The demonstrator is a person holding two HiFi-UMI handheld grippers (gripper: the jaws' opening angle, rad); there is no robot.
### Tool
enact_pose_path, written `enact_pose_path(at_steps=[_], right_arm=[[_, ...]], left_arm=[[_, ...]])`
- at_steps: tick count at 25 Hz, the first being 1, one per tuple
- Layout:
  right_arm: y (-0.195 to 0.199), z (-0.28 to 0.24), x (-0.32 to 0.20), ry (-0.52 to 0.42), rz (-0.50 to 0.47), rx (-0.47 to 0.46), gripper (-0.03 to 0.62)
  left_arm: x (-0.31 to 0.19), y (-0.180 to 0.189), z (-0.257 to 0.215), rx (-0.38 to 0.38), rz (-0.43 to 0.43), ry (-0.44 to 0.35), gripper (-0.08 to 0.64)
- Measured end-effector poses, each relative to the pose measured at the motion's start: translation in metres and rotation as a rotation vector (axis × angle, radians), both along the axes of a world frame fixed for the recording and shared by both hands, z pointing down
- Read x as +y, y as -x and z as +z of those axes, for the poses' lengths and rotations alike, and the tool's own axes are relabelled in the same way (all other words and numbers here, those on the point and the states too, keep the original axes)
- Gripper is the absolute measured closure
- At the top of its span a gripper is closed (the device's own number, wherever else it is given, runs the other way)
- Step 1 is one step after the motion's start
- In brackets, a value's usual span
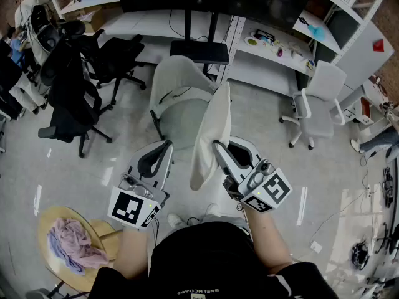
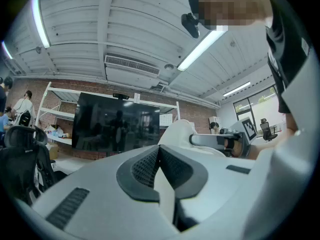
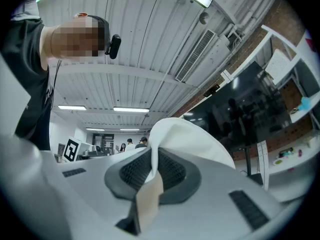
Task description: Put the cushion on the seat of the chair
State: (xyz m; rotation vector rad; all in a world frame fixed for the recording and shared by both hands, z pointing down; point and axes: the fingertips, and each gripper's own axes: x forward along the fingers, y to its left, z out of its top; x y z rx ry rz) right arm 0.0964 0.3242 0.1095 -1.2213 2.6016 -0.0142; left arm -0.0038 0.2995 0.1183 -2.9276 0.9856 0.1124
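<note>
Over the front edge of the chair [image 1: 181, 114], not yet on its seat, the cushion [image 1: 209, 129] stands on edge in the air. The right gripper [image 1: 218, 147] has its jaws nearly closed on the cushion's side rim. It looks light, soft and floppy, so a rim pinch should hold, though it may sag. Just left of it, before the chair, the left gripper [image 1: 167, 144] has its jaws together, empty.

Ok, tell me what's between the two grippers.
The cushion: pinched in the right gripper, it hangs between that and the shut, empty left gripper. The head view shows it.
</note>
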Motion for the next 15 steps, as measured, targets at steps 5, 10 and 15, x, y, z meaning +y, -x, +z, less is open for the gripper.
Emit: enact_pose_path(at_steps=[5, 10, 15], right_arm=[[-0.007, 0.002, 0.006, -0.007, -0.004, 0.01, 0.549], [-0.018, 0.007, 0.007, 0.004, -0.011, 0.01, 0.549], [-0.037, 0.009, 0.01, 0.01, -0.033, 0.008, 0.548]], left_arm=[[0.007, -0.008, 0.003, -0.006, -0.002, -0.006, 0.549], [0.006, -0.015, 0.007, -0.001, -0.018, 0.002, 0.549], [0.008, -0.038, 0.01, 0.002, -0.018, 0.012, 0.549]])
